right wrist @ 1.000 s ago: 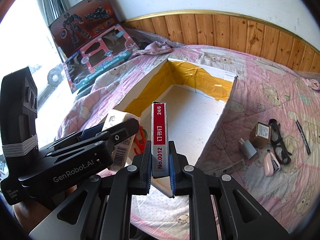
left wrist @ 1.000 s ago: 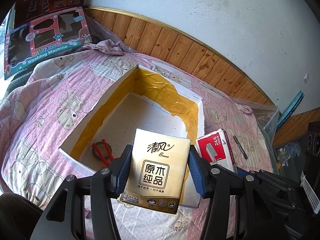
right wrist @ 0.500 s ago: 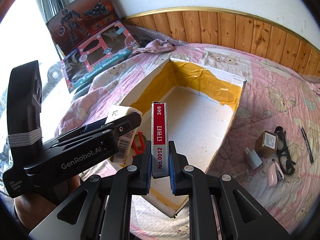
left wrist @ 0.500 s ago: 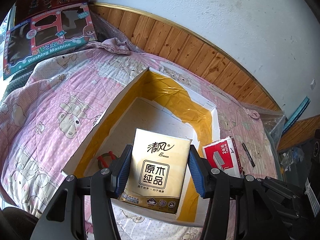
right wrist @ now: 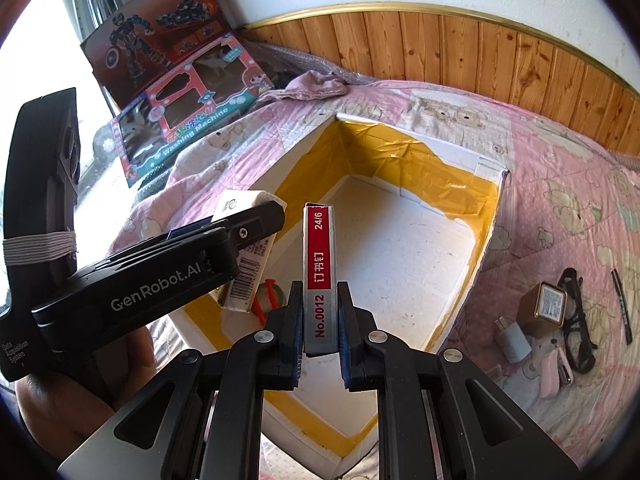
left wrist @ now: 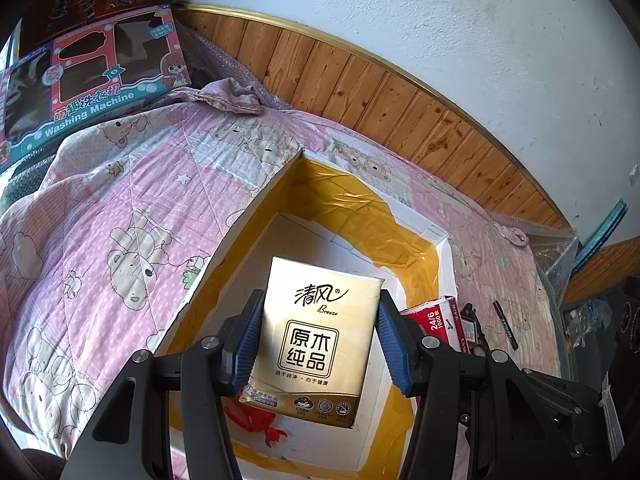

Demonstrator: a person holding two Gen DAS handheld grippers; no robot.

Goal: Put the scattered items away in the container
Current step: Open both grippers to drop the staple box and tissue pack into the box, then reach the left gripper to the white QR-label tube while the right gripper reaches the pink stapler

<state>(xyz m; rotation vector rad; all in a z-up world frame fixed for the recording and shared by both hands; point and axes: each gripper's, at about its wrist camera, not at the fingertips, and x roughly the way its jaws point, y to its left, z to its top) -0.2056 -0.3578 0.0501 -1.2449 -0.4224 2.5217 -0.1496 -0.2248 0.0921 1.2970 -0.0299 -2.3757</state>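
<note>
Tissue pack, gold-beige plastic w/ Chinese print (left wrist: 320,340), sits pinched between the blue pads of the left hand-held gripper (left wrist: 318,340), hanging over the near end of the white foam box w/ yellow tape lining (left wrist: 446,272). Right hand-held gripper (right wrist: 320,332) is clamped on a slim red-and-white cardboard staple box marked "No.0012" and "24/6" (right wrist: 320,272), held upright over the same box's near edge; in the left view that staple box shows at approx 3 o'clock of the tissue pack. Inside the foam box, on its white floor, a red item w/ a round tape-like roll (right wrist: 268,296) lies near the near wall, partly hidden. Box rests on a pink quilted bedspread w/ bear print (right wrist: 560,208). On the bedspread at 3 o'clock of the box: small brown box (right wrist: 544,312), black-framed glasses (right wrist: 580,320), black pen (right wrist: 622,304), white charger plug (right wrist: 514,338), pink stapler (right wrist: 556,372), close together. Toy "Washing Machine" carton (right wrist: 192,120) leans at 10 o'clock by the wood-panelled wall (right wrist: 460,52).
</note>
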